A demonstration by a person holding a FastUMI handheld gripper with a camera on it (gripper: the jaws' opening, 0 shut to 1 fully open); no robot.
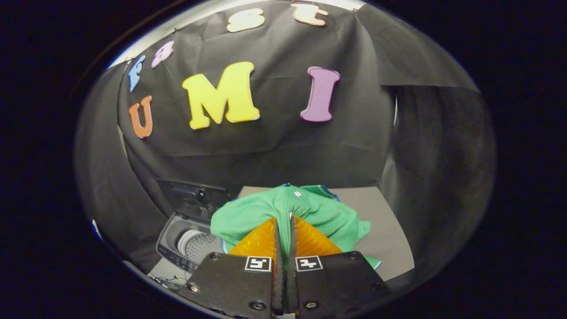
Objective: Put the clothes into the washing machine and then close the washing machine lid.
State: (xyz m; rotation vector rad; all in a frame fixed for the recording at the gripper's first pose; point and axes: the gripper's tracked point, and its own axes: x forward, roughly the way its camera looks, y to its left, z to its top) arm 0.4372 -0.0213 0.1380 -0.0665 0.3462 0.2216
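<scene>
A green garment (310, 208) with blue trim hangs bunched from my gripper (284, 218), whose two fingers are pressed together on a fold of the cloth at its top. The cloth drapes down on both sides of the fingers, lifted off the grey table (385, 230). Down to the left of the fingers stands a small dark washing machine (177, 248). Its lid (190, 197) is raised at the back and its perforated drum (197, 246) lies open to view. The garment's left edge hangs close beside the drum's opening.
The booth's black cloth wall (274, 146) closes off the back and both sides. Some thin wires (170, 280) lie on the table just in front of the washing machine. Bare grey table stretches to the right of the garment.
</scene>
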